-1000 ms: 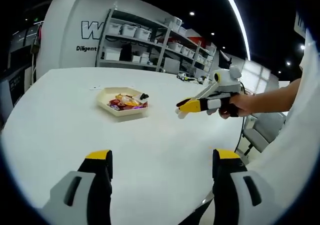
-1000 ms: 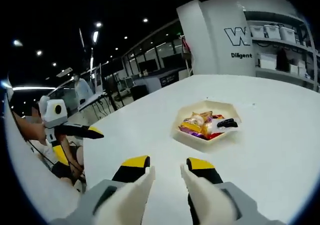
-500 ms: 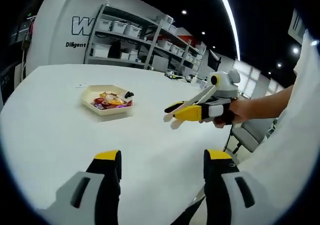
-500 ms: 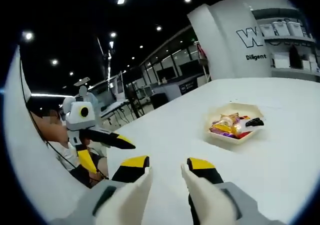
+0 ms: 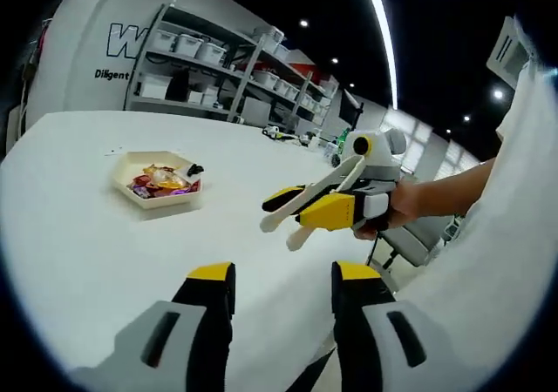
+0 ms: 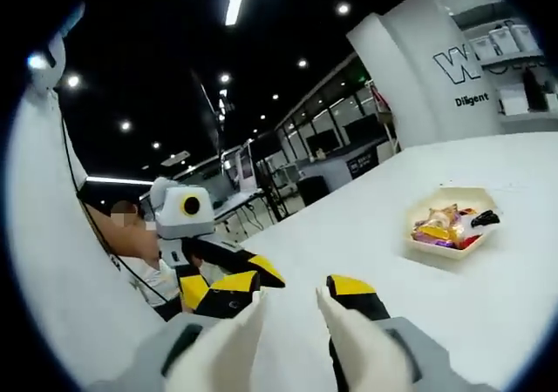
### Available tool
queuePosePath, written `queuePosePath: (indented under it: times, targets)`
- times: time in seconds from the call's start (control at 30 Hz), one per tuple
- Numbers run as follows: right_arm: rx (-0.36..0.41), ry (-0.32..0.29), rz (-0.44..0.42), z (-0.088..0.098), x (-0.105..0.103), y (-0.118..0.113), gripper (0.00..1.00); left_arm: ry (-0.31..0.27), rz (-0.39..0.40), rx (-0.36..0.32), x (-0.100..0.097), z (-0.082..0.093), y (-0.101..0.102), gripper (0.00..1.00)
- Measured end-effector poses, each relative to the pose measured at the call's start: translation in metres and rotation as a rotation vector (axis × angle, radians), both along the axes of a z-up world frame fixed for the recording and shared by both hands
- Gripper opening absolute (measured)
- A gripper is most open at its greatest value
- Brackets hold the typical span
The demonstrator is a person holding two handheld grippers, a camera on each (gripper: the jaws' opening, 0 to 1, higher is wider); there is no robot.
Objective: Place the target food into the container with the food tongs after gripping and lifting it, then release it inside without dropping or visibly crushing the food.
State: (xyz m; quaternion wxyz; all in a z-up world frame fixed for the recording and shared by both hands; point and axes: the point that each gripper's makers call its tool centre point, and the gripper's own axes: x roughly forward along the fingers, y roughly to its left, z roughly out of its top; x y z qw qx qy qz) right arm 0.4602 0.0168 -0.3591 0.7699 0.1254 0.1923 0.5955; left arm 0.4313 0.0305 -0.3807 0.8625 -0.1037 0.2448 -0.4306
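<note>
White desk (image 5: 87,244) takes up most of both views, a broad bare surface with a shallow cream hexagonal tray (image 5: 159,181) sitting well out toward its far side, and that tray holds the task's food: a heap of wrapped snacks (image 5: 159,179) in yellow, purple and red, with a small dark piece at one edge. In the left gripper view the right hand-held gripper (image 5: 281,215) reaches in from the right, held in a person's hand, with pale tong blades along its yellow-tipped jaws; they stand a little apart and hold nothing. The left hand-held gripper (image 5: 277,279) shows its two black and yellow jaws parted and empty, well short of the tray. In the right gripper view the tray (image 6: 450,233) lies far off to the right, and the pale blades at the bottom are separated by a narrow gap. I judge this to be the approach stage, before any pick: the next move calls for carrying the tongs across to the tray, lowering the open blades around one snack, then closing gently.
</note>
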Motion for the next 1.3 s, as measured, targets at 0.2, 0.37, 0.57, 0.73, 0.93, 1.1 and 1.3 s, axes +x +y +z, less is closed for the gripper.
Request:
queuePosePath:
  times: [0.2, 0.37, 0.57, 0.73, 0.93, 1.1, 1.3]
  targets:
    - [0.024, 0.019, 0.035, 0.005, -0.010, 0.004, 0.25, -0.008, -0.032, -0.041, -0.005, 0.007, -0.008, 0.35]
    - [0.046, 0.038, 0.052, 0.007, -0.017, 0.006, 0.25, -0.011, -0.050, -0.112, -0.009, 0.020, -0.012, 0.19]
    - [0.078, 0.068, 0.067, 0.011, -0.024, 0.010, 0.25, -0.010, -0.059, -0.166, -0.011, 0.028, -0.016, 0.11]
    - [0.088, 0.075, 0.065, 0.013, -0.023, 0.008, 0.26, -0.063, -0.090, -0.156, -0.014, 0.034, -0.017, 0.08]
    - [0.091, 0.087, 0.037, 0.012, -0.017, 0.002, 0.33, -0.096, -0.141, -0.126, -0.014, 0.036, -0.020, 0.05]
    - [0.116, 0.095, 0.003, 0.016, -0.008, -0.005, 0.35, -0.101, -0.158, -0.125, -0.014, 0.036, -0.021, 0.04]
    - [0.142, 0.116, -0.028, 0.018, 0.002, -0.013, 0.35, -0.102, -0.173, -0.105, -0.013, 0.033, -0.017, 0.03]
